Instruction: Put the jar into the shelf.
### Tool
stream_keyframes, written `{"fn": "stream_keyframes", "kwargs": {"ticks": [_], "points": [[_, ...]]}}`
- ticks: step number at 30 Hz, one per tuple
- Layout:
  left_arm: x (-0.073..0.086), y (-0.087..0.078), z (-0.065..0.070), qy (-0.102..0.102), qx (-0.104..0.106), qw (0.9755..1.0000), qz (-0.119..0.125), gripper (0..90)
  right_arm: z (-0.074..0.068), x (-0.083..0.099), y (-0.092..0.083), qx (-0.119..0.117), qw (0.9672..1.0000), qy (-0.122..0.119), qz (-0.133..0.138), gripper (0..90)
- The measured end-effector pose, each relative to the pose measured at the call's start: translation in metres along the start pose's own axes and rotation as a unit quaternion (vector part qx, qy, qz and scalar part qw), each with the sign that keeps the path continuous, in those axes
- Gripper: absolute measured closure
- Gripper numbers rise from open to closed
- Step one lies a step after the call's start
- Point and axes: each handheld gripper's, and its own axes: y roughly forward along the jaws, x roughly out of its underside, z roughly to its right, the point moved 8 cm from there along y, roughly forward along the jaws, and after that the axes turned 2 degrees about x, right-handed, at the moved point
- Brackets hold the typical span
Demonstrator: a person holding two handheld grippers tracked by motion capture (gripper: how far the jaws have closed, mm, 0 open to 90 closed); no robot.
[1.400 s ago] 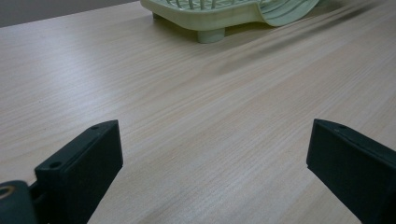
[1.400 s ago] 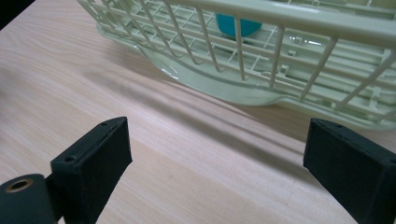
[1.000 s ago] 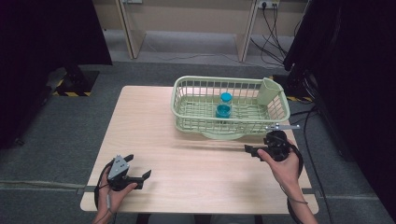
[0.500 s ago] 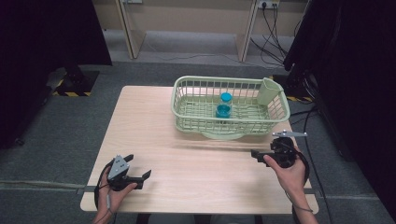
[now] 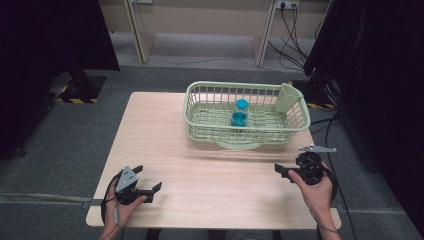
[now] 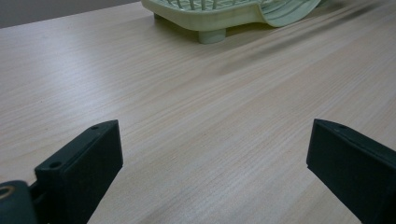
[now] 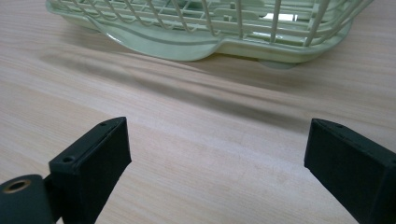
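Observation:
A pale green wire basket (image 5: 200, 116) stands at the far right of the wooden table (image 5: 165, 130), and a small blue jar (image 5: 239, 113) sits inside it. My left gripper (image 5: 148, 178) rests near the table's front left corner, open and holding nothing. My right gripper (image 5: 281, 171) hovers near the front right, in front of the basket, also open and holding nothing. In the left gripper view the jaws of the left gripper (image 6: 212, 154) stand wide apart over bare wood, with the basket (image 6: 219, 11) far ahead. In the right gripper view the right gripper (image 7: 217, 149) faces the basket's base (image 7: 210, 42) at close range.
A pale green cup holder (image 5: 287, 97) hangs on the basket's far right corner. Grey floor surrounds the table, with dark curtains at both sides and cables (image 5: 292, 30) on the floor behind the right side.
My right gripper has drawn back from the basket toward the table's front edge and slightly right. The left gripper has stayed still.

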Motion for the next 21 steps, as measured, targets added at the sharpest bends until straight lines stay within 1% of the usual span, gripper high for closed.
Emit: {"fn": "stream_keyframes", "kwargs": {"ticks": [17,21], "points": [[0.000,0.000,0.000,0.000,0.000,1.0000,0.000,3.2,0.016,0.022,0.000,0.008,0.9997,0.024,0.001,6.8],[0.000,0.000,0.000,0.000,0.000,1.0000,0.000,3.2,0.020,0.027,0.000,0.014,0.9995,0.027,0.001,6.8]]}}
